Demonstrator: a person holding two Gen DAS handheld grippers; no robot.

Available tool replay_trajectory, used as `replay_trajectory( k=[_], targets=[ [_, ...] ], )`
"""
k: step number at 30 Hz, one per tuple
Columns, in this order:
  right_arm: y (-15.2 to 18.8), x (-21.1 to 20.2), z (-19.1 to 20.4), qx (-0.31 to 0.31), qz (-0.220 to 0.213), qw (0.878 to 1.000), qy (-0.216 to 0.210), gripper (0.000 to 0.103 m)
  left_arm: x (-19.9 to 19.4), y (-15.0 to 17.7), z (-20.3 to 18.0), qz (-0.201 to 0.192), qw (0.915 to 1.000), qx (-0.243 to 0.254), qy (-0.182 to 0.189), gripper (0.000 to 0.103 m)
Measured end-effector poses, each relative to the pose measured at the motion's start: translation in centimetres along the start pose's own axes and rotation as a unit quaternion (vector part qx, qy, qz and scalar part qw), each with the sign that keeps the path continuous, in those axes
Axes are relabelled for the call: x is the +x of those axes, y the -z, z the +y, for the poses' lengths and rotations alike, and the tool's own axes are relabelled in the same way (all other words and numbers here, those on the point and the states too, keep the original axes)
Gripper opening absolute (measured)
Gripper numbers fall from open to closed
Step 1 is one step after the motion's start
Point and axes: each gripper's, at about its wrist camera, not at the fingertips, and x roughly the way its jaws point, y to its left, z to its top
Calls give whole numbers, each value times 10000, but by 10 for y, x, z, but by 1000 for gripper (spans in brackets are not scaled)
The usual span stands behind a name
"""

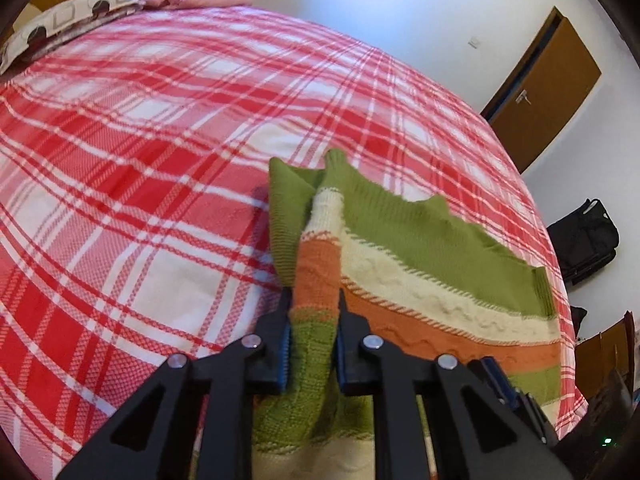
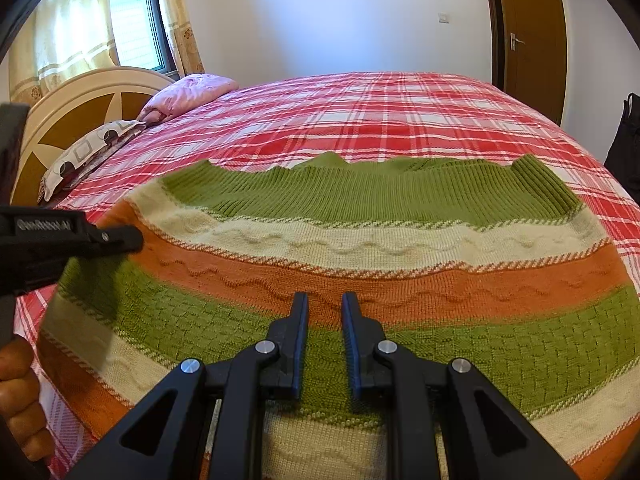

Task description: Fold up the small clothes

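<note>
A striped knit sweater [image 2: 360, 248] in green, cream and orange lies flat on the red plaid bed [image 2: 380, 120]. In the left wrist view my left gripper [image 1: 314, 300] is shut on a bunched fold of the sweater [image 1: 316, 280], a sleeve or side edge, lifted slightly off the bed. The left gripper also shows in the right wrist view [image 2: 128, 238] at the sweater's left edge. My right gripper [image 2: 324, 300] hovers over the sweater's orange stripe with its jaws a little apart and nothing between them.
Pillows [image 2: 188, 92] and a headboard [image 2: 80, 112] stand at the bed's far left. A brown door [image 2: 528, 40] is at the back right. A black bag [image 1: 584, 236] sits on the floor beyond the bed's right edge.
</note>
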Motion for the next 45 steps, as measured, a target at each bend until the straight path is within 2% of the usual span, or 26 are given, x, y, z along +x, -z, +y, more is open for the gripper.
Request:
replay_trajectory(
  k=[2,4,7,9,13,16,20,23,26,28,29,30,31,32,33,35,37,39,40,43,45],
  targets=[
    [-3,0,-6,135,64,9998,-147,18,-7,-3,-7,-48,10000,48,-16,16],
    [-5,-6,-21,608,112,9967,-527,18,-13,-5,-17,-104,9998,155,-29,16],
    [-4,-20,-48,1414,24,9844,-1047,18,-27,-5,-38,-239,9988,434,55,15],
    [-4,-27,-59,1623,-14,9793,-1208,18,-36,-1,-57,-328,9971,679,85,14],
    [3,-43,-83,1845,-89,9751,-1223,18,-32,14,-96,-336,9920,1208,173,13],
    [13,-44,-96,1970,-31,9737,-1147,18,-10,31,-117,-139,9893,1448,149,13],
    [20,-43,-100,2005,30,9725,-1182,18,20,53,-127,233,9875,1560,50,13],
    [19,-44,-102,2126,52,9695,-1217,18,17,54,-124,168,9869,1602,118,14],
    [18,-48,-111,2464,-25,9591,-1395,18,4,51,-122,284,9849,1700,176,21],
    [16,-55,-112,2533,-131,9531,-1651,18,-16,55,-119,286,9821,1828,347,33],
    [14,-59,-109,2524,-186,9498,-1842,19,-27,57,-116,210,9813,1881,345,53],
    [10,-63,-107,2501,-250,9463,-2033,27,-39,59,-110,84,9813,1899,302,76],
    [6,-66,-104,2481,-318,9429,-2201,37,-52,60,-99,-110,9825,1837,290,81],
    [2,-68,-100,2506,-379,9395,-2306,64,-65,60,-86,-320,9838,1733,317,83],
    [-1,-68,-96,2565,-425,9374,-2316,80,-73,59,-76,-448,9848,1648,317,83],
    [-8,-63,-90,2602,-457,9344,-2391,80,-82,54,-57,-648,9864,1508,80,83],
    [-19,-50,-75,2396,-258,9394,-2441,80,-82,45,-37,-761,9874,1364,-265,83],
    [-25,-37,-62,2118,-31,9532,-2157,80,-72,36,-20,-691,9895,1155,-534,83],
    [-28,-29,-53,1943,75,9616,-1934,80,-68,34,-14,-664,9903,1074,-575,83],
    [-28,-6,-34,1633,320,9723,-1638,80,-53,35,4,-503,9922,866,-736,83],
    [-23,5,-21,1322,433,9788,-1502,71,-47,38,11,-434,9930,787,-770,83]
  ],
)
